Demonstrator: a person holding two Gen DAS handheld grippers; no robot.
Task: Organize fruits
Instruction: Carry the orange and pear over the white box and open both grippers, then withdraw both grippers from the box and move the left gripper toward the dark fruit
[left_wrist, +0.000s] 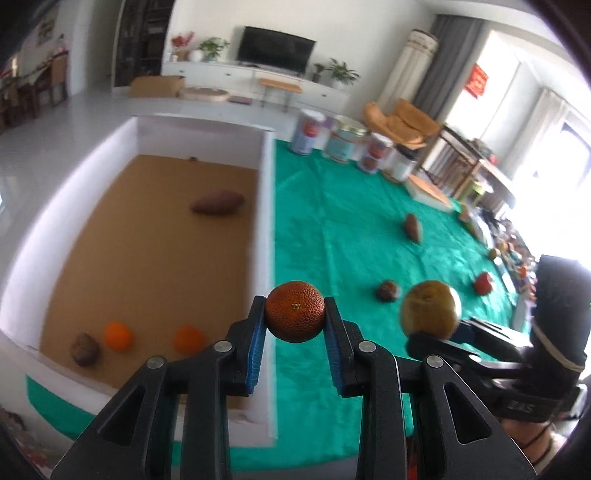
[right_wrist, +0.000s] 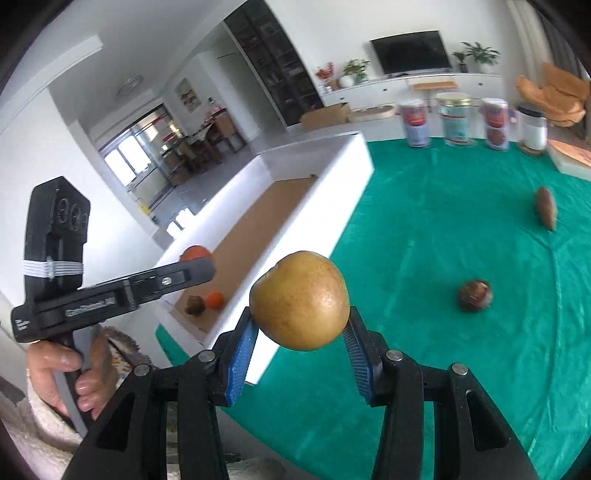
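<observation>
A: Status, left side first?
B: White box (left_wrist: 266, 192) at 9 o'clock already holds two oranges (left_wrist: 118, 335). Left gripper (left_wrist: 294, 326) is clamped on a dark orange (left_wrist: 294, 311), raised to clear the wall.
A: Right side?
B: Right gripper (right_wrist: 299, 332) is clamped on a pear (right_wrist: 299, 300), at 3 o'clock above the green cloth (right_wrist: 461, 229), probably bound for the box.

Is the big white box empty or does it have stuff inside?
Not empty. The white box holds two oranges, a sweet potato and a brown lump on its cardboard floor.
</observation>
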